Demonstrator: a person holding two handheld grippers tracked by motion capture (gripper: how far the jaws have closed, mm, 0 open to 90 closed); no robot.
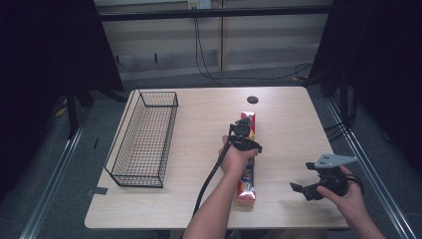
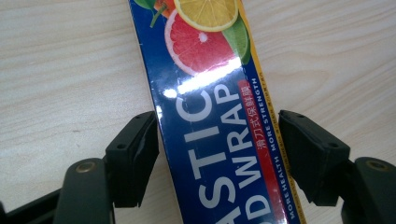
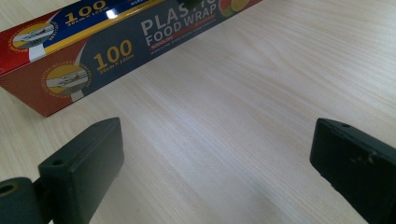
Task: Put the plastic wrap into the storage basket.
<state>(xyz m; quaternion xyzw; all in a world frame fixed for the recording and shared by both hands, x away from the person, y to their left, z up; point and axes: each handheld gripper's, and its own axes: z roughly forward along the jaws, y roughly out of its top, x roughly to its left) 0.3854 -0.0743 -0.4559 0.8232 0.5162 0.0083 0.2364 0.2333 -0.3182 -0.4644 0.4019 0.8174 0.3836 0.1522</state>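
Left forearm reaches forward, left tongs (image 1: pixel 242 133) pointing down, jaws part-closed, pads not seen pressing. Right hand (image 1: pixel 348 191) low near the bench edge; right tongs (image 1: pixel 304 189) jaws spread wide.

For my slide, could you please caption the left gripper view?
Left tool straddling the plastic wrap box on the wooden table.

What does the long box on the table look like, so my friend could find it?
Start at the pale wooden table, which has a black wire basket on its left side. Right of the basket, near the middle, lies a long thin box under the left gripper. It is dark blue and red, with pictures of sliced fruit and the words PLASTIC FOOD WRAP on it.
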